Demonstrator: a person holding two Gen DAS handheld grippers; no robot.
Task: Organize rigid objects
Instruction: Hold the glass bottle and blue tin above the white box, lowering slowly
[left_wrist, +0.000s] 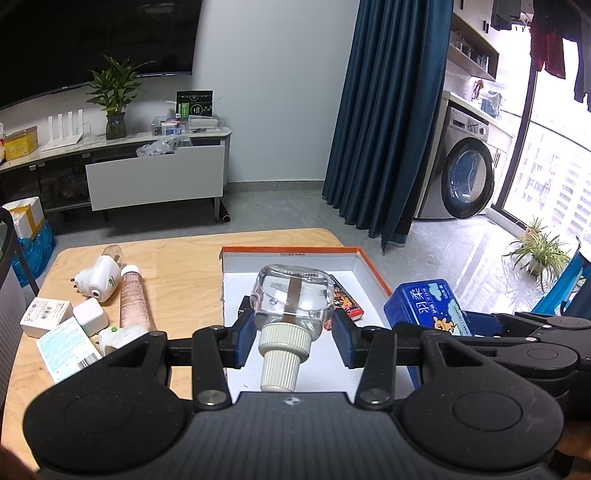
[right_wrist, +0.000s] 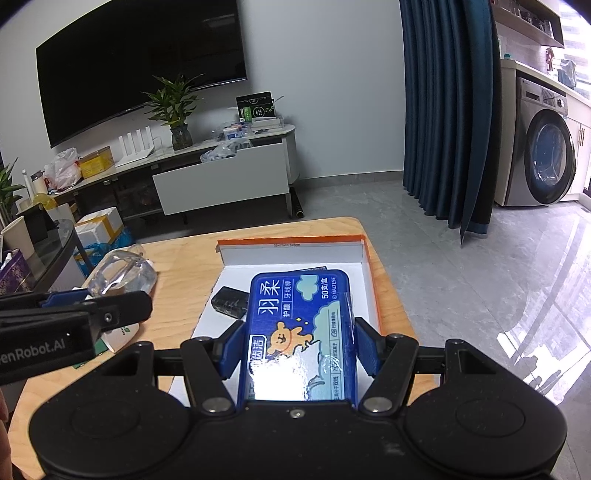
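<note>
My left gripper (left_wrist: 293, 332) is shut on a clear glass bottle (left_wrist: 291, 291) with a white ribbed cap, the blue pads (left_wrist: 245, 339) pressing its shoulders. The bottle hangs over the near part of a white cardboard tray with an orange rim (left_wrist: 291, 251) on the wooden table (left_wrist: 184, 258). In the right wrist view the bottle (right_wrist: 122, 275) sits left of the tray (right_wrist: 295, 254). My right gripper (right_wrist: 301, 347) is shut on a blue floss-pick box (right_wrist: 299, 325), held over the tray. That blue box (left_wrist: 424, 301) also shows at the tray's right edge.
A black item (right_wrist: 229, 304) and a red and black pack (left_wrist: 347, 302) lie in the tray. Left of it lie a white plug-in device (left_wrist: 99, 280), a pink tube (left_wrist: 133, 299), a white cube (left_wrist: 89, 315) and small cartons (left_wrist: 46, 317). A curtain and washing machine stand beyond.
</note>
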